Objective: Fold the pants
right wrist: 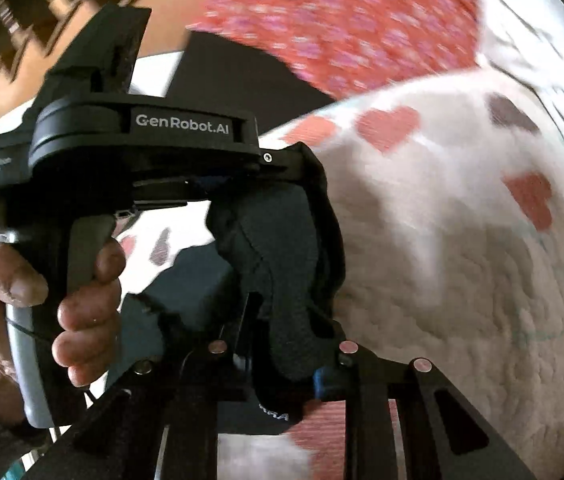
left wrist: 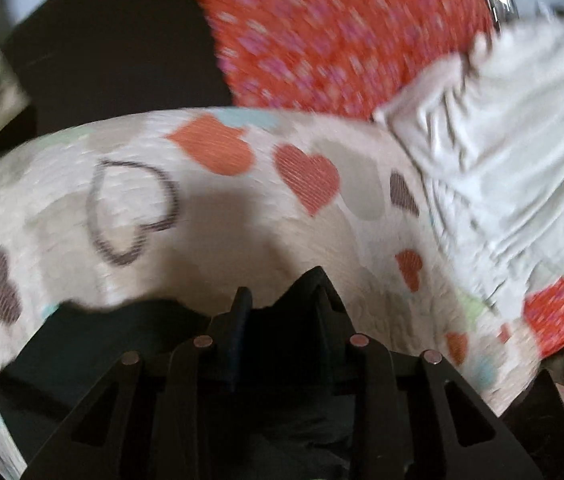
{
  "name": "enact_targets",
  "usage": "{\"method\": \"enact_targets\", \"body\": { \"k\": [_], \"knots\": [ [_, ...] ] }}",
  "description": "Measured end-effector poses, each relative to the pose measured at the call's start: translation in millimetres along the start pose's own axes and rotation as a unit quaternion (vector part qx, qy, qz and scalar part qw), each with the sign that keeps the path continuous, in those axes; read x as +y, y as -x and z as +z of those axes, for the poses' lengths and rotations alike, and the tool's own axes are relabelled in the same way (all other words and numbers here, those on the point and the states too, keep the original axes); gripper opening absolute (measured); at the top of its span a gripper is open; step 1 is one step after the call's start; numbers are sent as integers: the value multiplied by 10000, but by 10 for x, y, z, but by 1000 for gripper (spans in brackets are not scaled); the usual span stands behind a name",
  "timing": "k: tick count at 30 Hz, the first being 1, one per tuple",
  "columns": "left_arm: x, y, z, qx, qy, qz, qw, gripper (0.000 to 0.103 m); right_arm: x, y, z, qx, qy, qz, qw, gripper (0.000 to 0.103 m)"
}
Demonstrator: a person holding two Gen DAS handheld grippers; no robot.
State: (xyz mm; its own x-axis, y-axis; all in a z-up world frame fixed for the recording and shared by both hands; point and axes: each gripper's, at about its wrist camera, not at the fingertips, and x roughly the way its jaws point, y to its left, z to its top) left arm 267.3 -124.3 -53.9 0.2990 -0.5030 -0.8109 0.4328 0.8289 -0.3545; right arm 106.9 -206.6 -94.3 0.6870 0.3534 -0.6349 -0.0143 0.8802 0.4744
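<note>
The pants point(left wrist: 122, 332) are dark, nearly black cloth lying low over a heart-print quilt point(left wrist: 222, 220). My left gripper point(left wrist: 280, 286) has its fingers close together with a fold of that dark cloth pinched between them. In the right wrist view a thick bunch of the pants point(right wrist: 282, 248) rises between the fingers of my right gripper point(right wrist: 285, 308), which is shut on it. The left gripper's housing point(right wrist: 142, 136), held by a hand point(right wrist: 82, 280), sits just left of that bunch, its front end buried in the same cloth. Both views are blurred.
A red cloth with pink dots point(left wrist: 341, 32) lies beyond the quilt, and a crumpled white garment point(left wrist: 501, 160) lies at the right. Past the quilt's far edge at the left there is a dark surface point(left wrist: 102, 60). The quilt point(right wrist: 461, 260) spreads out to the right.
</note>
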Motion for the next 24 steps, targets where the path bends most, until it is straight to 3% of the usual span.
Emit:
{"method": "enact_targets", "body": {
  "k": [5, 8, 17, 20, 22, 24],
  "knots": [
    [773, 462, -273, -383, 865, -208, 9953, 29, 636, -160, -29, 245, 758, 321, 9963, 22],
    [1310, 560, -509, -467, 1535, -409, 9862, 29, 993, -400, -130, 541, 1164, 429, 9908, 22],
    [2085, 657, -947, -628, 2420, -605, 9664, 34, 1686, -1000, -532, 1133, 2253, 258, 9673, 23],
    [2246, 702, -1003, -627, 2594, -724, 9610, 35, 1809, -1065, -660, 1172, 2433, 157, 9627, 33],
    [2346, 764, -1052, -655, 2655, -787, 9587, 35, 1863, -1137, -691, 1214, 2492, 134, 9607, 48],
    [2445, 850, -1108, -715, 2706, -773, 9569, 36, 1935, -1155, -743, 1225, 2583, 140, 9582, 57]
  ]
}}
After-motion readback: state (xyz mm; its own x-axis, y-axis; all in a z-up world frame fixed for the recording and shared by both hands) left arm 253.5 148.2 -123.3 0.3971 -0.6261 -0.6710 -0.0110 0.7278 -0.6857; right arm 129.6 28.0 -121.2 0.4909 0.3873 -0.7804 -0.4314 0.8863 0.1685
